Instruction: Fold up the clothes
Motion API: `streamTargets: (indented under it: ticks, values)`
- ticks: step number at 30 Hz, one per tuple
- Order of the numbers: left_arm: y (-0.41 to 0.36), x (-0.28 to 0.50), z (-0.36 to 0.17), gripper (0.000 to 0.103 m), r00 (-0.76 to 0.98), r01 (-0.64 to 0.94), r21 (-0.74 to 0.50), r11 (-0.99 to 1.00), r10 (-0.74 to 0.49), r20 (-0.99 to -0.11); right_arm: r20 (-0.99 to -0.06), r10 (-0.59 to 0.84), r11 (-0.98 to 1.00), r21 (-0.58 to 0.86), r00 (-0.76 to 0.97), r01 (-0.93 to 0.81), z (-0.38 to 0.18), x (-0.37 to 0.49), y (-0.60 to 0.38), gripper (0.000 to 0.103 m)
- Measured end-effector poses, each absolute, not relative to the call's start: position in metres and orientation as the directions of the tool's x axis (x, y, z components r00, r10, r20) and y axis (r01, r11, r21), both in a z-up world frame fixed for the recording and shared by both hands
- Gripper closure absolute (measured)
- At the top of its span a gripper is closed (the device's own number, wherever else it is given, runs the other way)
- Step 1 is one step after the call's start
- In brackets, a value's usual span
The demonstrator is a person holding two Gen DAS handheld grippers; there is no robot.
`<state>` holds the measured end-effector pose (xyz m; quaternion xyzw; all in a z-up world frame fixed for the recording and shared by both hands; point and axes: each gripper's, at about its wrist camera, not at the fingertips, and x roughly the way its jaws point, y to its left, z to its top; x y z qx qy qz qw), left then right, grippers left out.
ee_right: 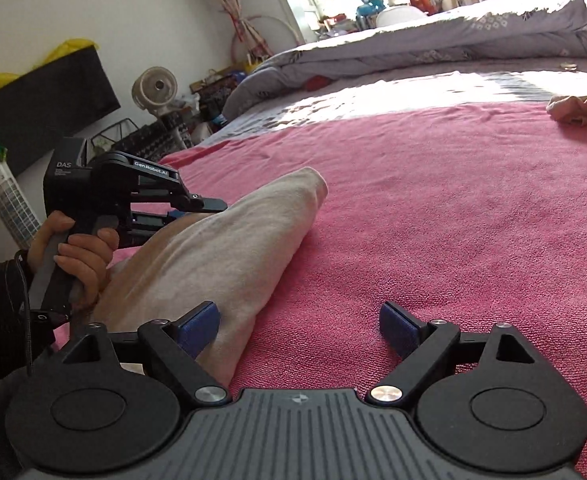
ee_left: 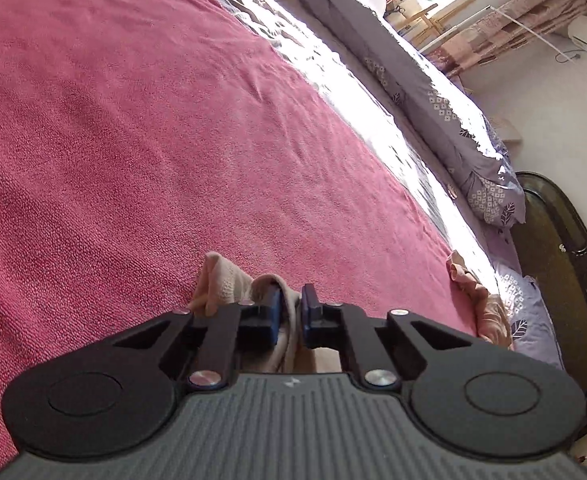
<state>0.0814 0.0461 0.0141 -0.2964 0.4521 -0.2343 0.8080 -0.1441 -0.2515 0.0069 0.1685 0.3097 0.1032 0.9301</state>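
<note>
A beige garment [ee_right: 221, 252] lies bunched in a long fold on the pink blanket [ee_right: 433, 208]. My left gripper [ee_left: 291, 312] is shut on an edge of the beige garment [ee_left: 229, 280]; it also shows in the right wrist view [ee_right: 181, 208], held by a hand at the garment's left side. My right gripper [ee_right: 299, 332] is open and empty, low over the blanket, its left finger [ee_right: 197, 328] touching the garment's near end. A second pinkish garment [ee_right: 581, 108] lies crumpled at the far right; it also shows in the left wrist view [ee_left: 481, 304].
A grey patterned duvet [ee_right: 453, 36] lies bunched along the far side of the bed. A dark headboard [ee_left: 565, 272] stands at the right. A fan [ee_right: 155, 88], a black box [ee_right: 41, 108] and clutter stand by the wall at left.
</note>
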Motion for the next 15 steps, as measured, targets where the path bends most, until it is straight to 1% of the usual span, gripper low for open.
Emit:
streamTargets:
  ticks: [3,6,12,14,15]
  values:
    - [0.061,0.081,0.017,0.103,0.504,0.108,-0.756,0.645,-0.692,-0.518,-0.537,0.300,0.921,0.380,0.789,-0.092,0.005,-0.143,-0.253,0.013]
    - [0.071,0.083,0.022,0.103,0.517,0.111,-0.795,0.596,-0.718,-0.466,-0.535,0.301,0.921,0.377,0.789,-0.096,0.003,-0.141,-0.253,0.012]
    - [0.080,0.089,0.020,0.103,0.516,0.088,-0.837,0.540,-0.743,-0.426,-0.533,0.301,0.922,0.373,0.791,-0.099,0.001,-0.141,-0.252,0.010]
    - [0.084,0.091,0.015,0.103,0.529,0.055,-0.829,0.556,-0.721,-0.448,-0.531,0.301,0.923,0.373,0.792,-0.100,0.000,-0.141,-0.252,0.009]
    - [0.085,0.093,0.009,0.103,0.525,0.018,-0.824,0.566,-0.707,-0.474,-0.531,0.301,0.923,0.372,0.792,-0.101,0.000,-0.141,-0.252,0.009]
